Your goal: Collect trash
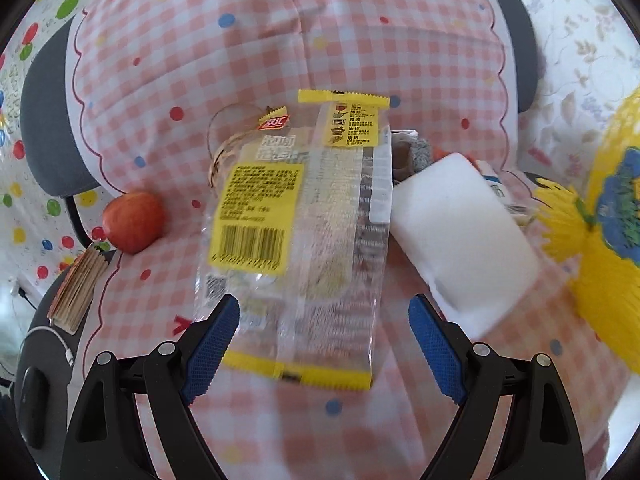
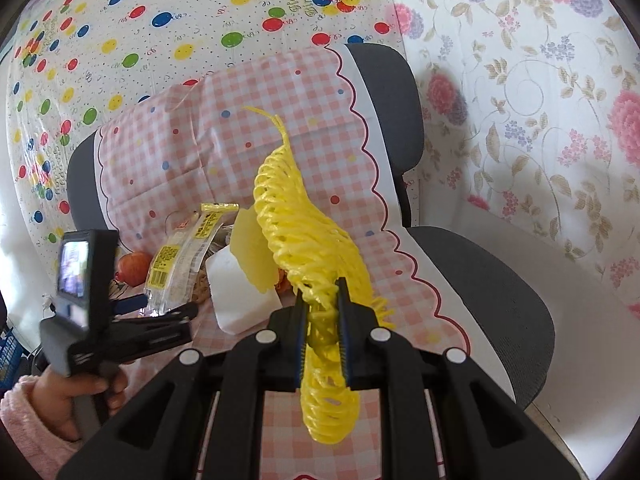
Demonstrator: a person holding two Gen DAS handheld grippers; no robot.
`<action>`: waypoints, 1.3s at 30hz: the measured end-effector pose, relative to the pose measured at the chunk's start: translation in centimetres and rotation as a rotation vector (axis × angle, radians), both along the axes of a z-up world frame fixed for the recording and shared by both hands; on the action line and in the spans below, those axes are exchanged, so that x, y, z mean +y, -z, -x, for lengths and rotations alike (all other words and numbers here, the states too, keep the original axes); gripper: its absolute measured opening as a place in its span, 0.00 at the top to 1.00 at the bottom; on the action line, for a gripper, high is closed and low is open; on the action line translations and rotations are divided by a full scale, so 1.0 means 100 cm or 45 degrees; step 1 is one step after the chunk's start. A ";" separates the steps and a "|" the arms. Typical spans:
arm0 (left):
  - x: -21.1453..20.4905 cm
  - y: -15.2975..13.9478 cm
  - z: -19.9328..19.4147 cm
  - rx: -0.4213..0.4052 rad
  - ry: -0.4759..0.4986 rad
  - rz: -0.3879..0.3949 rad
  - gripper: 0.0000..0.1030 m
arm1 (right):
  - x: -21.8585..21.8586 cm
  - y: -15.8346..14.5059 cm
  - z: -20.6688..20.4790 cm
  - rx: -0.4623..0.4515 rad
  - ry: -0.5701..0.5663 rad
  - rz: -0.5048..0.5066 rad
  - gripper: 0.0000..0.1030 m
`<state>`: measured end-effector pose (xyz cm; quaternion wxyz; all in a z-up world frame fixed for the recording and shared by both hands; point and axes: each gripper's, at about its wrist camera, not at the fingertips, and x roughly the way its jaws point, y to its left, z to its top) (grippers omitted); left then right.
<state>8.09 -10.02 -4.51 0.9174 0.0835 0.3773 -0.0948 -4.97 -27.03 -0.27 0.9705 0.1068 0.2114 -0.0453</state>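
A clear and yellow food wrapper lies on the pink checked cloth; it also shows in the right wrist view. My left gripper is open just above the wrapper's near end, one finger on each side. A white foam block lies to its right, also in the right wrist view. My right gripper is shut on a yellow plastic net and holds it up above the seat. The net fills the right edge of the left wrist view.
A red apple and a small brown booklet lie to the left. More scraps lie behind the foam block. The cloth covers a grey office chair. Balloon and floral sheets hang behind.
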 end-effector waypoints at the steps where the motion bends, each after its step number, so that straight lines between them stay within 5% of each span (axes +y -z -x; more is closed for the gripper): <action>1: -0.003 0.001 -0.004 -0.009 -0.013 -0.012 0.16 | 0.000 0.000 -0.001 0.000 -0.002 0.000 0.87; 7: -0.008 0.006 -0.022 -0.014 -0.084 -0.037 0.20 | 0.000 0.006 -0.010 0.015 -0.017 -0.003 0.87; 12: 0.008 -0.001 -0.022 -0.011 -0.132 -0.004 0.55 | 0.003 0.005 -0.007 0.014 -0.018 0.009 0.87; 18: 0.058 -0.031 0.012 -0.149 -0.181 0.114 0.92 | 0.008 0.000 -0.002 0.003 -0.006 0.032 0.87; 20: 0.078 -0.043 0.023 -0.169 -0.151 0.194 0.97 | 0.010 -0.003 0.000 -0.006 -0.003 0.037 0.87; 24: 0.111 -0.065 0.042 -0.118 -0.048 0.381 0.98 | 0.015 -0.009 0.005 -0.021 -0.004 0.026 0.87; 30: 0.113 -0.079 0.085 -0.107 0.101 0.497 0.98 | 0.023 -0.019 0.016 -0.038 -0.017 0.035 0.87; 39: 0.071 -0.078 0.135 -0.147 0.274 0.473 0.97 | 0.015 -0.014 0.047 -0.006 0.033 0.011 0.87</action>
